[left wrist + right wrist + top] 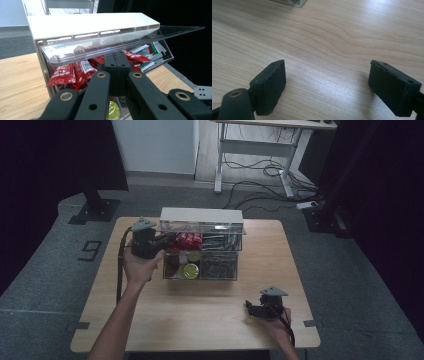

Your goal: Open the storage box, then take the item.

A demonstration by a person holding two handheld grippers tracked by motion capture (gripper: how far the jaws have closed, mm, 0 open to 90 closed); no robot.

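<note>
- The worktop point(150, 330) is pale wood and carries everything; my right tool point(327, 85) rests low over a bare part of it near the front right corner, jaws spread wide with nothing between them.
- The clear box point(202, 251) stands toward the back middle of the worktop, a white strip point(92, 23) along its top rear and a clear lid point(120, 43) tilted open above the compartments. I judge it to be rigid plastic, light for its bulk, so a sideways shove could make it skate on the smooth wood.
- The lid looks thin, stiff and slick; I'd judge it prone to slipping off the pads, and it might crack if I levered it hard. Its front lip would be the place to take it.
- My left tool point(116, 60) is at the left end of the box, clenched with the jaws together, the tips just under the raised lid and against the red packets point(75, 72). Whether a packet edge is caught in the tips I cannot tell.
- The red packets fill the back left compartment. They look like soft, crinkly foil, light and slippery; I'd pinch one by its flat sealed end, gently.
- Two yellow-topped round things point(190, 270) sit in the front compartment; too small to judge further.
</note>
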